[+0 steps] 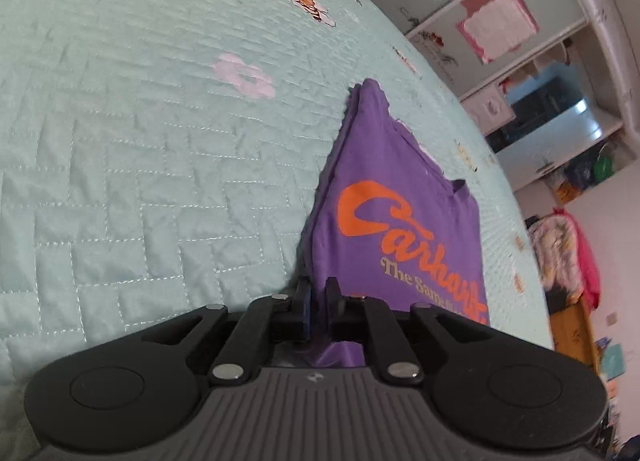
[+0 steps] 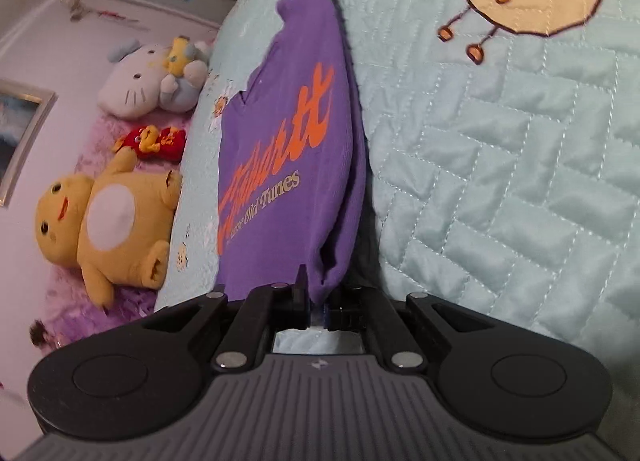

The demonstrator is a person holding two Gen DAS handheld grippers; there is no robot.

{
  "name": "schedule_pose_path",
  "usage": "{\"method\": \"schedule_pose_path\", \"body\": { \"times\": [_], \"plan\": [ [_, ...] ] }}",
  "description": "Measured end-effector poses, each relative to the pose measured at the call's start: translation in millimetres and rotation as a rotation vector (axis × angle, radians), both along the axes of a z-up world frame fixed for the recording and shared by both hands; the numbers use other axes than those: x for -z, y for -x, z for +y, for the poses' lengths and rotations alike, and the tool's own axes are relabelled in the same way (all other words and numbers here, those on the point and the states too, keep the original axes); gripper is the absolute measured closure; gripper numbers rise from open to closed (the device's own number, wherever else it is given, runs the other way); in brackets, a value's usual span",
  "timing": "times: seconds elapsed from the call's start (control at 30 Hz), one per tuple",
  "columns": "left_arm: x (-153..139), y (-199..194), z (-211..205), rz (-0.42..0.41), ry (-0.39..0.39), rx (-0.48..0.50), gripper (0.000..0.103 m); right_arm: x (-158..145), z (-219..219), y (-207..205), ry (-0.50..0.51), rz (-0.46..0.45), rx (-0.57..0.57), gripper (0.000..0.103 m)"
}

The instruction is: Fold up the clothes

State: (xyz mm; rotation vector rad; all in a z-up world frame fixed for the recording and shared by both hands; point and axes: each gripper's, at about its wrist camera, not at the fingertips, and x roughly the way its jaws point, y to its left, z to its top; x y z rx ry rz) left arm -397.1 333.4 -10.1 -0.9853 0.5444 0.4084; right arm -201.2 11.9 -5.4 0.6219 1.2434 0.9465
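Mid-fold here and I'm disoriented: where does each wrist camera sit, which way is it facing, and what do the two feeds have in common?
Left wrist: sits on the left gripper, looks forward along its fingers over the purple T-shirt on the quilted bedspread towards wall shelves; only the gripper's black linkage shows.
Right wrist: sits on the right gripper, looks along the same shirt towards plush toys beside the bed; again only the gripper shows.
Shared: the purple T-shirt, pinched by both grippers, and the bedspread.

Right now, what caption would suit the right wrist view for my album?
Right claw pinching a purple T-shirt over a quilted bedspread, plush toys alongside.
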Motion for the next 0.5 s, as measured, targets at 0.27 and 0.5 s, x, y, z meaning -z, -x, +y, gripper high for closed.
{"method": "schedule_pose_path", "body": {
  "times": [0.27,0.5],
  "plan": [
    [-24.3,35.1,14.4,0.004,0.007,-0.144,0.087,-22.6,-27.7,13.0,0.062,-0.120,0.041,0.085],
    [-63.0,6.4,-9.0,-0.116,-0.149,0.072,0.070,-41.3,-27.0,13.5,-0.011,-0.175,0.080,0.085]
  ]
}}
